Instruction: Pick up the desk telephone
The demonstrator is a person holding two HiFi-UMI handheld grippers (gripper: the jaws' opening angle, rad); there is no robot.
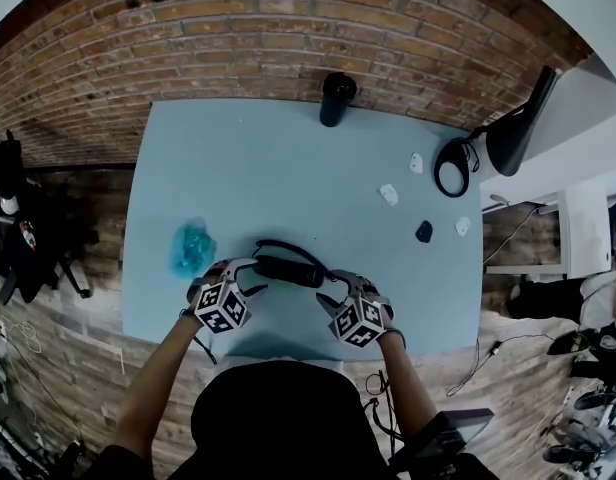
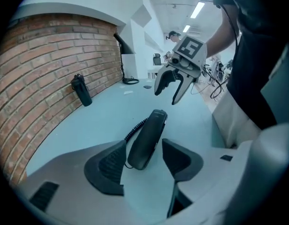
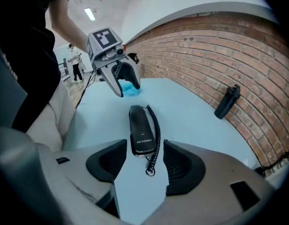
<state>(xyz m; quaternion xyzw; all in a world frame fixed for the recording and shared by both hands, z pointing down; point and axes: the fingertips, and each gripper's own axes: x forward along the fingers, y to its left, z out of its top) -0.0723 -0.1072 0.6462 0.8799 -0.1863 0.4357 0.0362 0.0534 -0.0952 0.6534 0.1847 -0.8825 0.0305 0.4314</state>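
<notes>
A black desk telephone with a coiled cord lies flat on the light blue table, close to its front edge. My left gripper is at the phone's left end and my right gripper at its right end, both angled down. In the left gripper view the phone has one end between the open jaws of the left gripper, and the pads stand clear of it. In the right gripper view the phone and its cord lie between the spread jaws of the right gripper, untouched.
A black bottle stands at the table's far edge by the brick wall. A crumpled blue thing lies left of the phone. Small white pieces and a small black one lie at the right, near a coiled cable.
</notes>
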